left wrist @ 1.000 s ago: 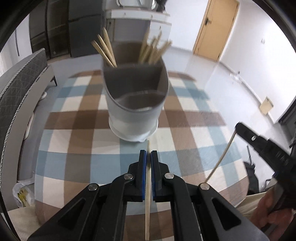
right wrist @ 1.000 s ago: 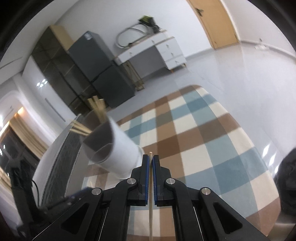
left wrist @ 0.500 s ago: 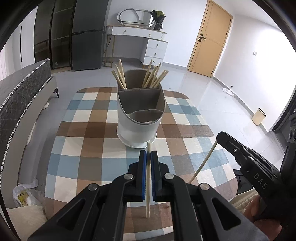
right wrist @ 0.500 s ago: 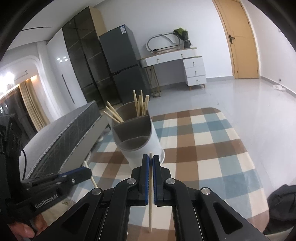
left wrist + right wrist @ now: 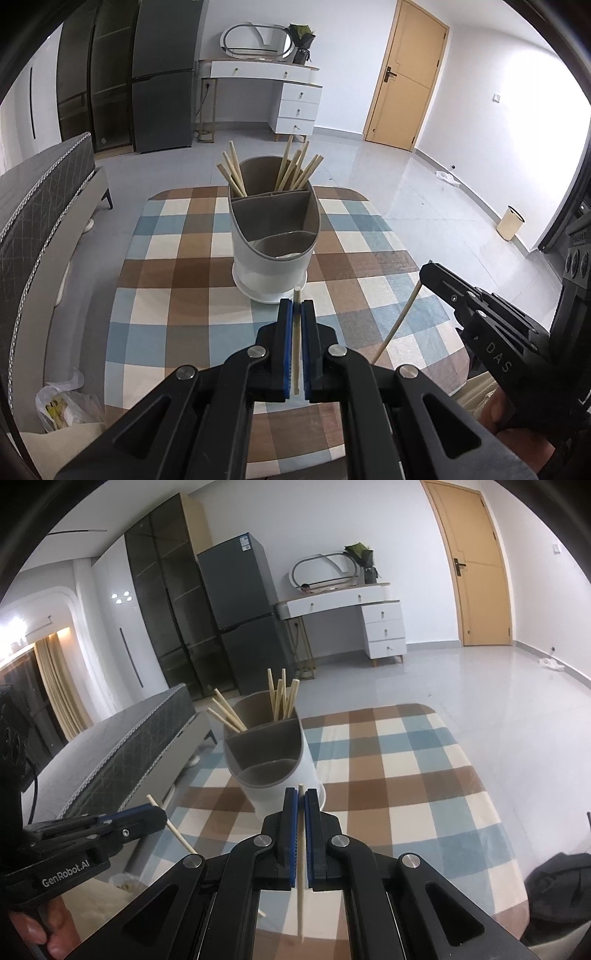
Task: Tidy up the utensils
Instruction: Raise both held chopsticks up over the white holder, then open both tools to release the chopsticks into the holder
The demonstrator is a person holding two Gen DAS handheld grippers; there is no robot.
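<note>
A white utensil holder with grey inner compartments stands on the checked tablecloth. Several wooden chopsticks lean in its far compartments; the near ones look bare. My left gripper is shut on one chopstick just in front of the holder's base. My right gripper is shut on another chopstick, near the holder's front. Each view shows the other gripper from the side, the right gripper and the left gripper, with its stick crossing the jaws.
A grey bench runs along the table's left side. A bag lies on the floor below the near left corner. Fridge, white dresser and door stand far back. A hand grips the left handle.
Both grippers have pulled back and risen from the holder, which looks smaller and farther. The right view has rolled level. Each gripper has kept its chopstick.
</note>
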